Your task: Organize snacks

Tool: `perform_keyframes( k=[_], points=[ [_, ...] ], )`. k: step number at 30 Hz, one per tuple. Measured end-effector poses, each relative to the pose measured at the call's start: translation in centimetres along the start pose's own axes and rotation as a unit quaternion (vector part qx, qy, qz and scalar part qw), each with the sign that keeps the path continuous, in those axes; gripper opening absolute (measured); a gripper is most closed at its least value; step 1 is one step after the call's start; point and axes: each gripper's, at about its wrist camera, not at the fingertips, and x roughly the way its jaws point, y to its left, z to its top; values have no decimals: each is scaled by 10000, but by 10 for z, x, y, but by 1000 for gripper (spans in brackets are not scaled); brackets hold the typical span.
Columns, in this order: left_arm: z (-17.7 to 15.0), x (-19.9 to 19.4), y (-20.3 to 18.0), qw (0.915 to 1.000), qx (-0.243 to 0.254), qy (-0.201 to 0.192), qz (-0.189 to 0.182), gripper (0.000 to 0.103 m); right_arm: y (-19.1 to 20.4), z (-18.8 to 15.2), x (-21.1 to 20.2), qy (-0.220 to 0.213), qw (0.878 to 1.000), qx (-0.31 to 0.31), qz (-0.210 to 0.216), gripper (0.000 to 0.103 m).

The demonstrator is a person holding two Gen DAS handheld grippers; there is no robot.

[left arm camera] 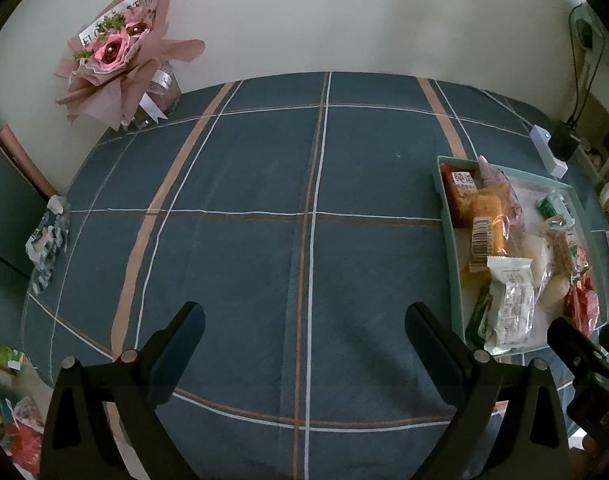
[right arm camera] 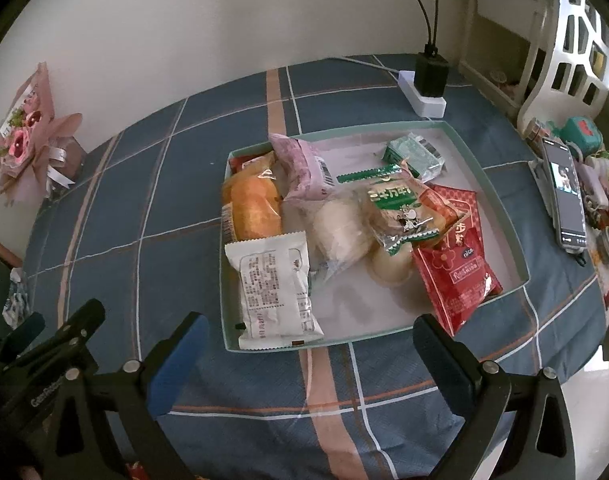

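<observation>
A shallow green-rimmed tray [right arm camera: 500, 204] sits on the blue plaid tablecloth and holds several snack packets. Among them are a white packet [right arm camera: 274, 292] at the tray's near left, an orange bread pack [right arm camera: 252, 208], a purple packet [right arm camera: 304, 168], a green-printed packet [right arm camera: 400, 208] and a red packet [right arm camera: 460, 272]. My right gripper [right arm camera: 308, 332] is open and empty, hovering just before the tray's near rim. My left gripper [left arm camera: 304, 320] is open and empty over bare cloth, left of the tray [left arm camera: 448, 216]. The white packet [left arm camera: 508, 304] shows there too.
A pink paper flower bouquet [left arm camera: 120, 60] stands at the far left by the wall. A white power strip with a black charger [right arm camera: 428, 84] lies behind the tray. A phone [right arm camera: 564, 192] and small clutter sit at the table's right edge. A crumpled wrapper [left arm camera: 48, 240] lies at the left edge.
</observation>
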Motion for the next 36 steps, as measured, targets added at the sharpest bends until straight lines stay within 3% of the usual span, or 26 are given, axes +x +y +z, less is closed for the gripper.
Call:
perform_keyframes(
  k=[36],
  points=[
    [3,11,15,9998,-49,187,-59,100,11,3,3,63,9998,-168,-78,103]
  ],
)
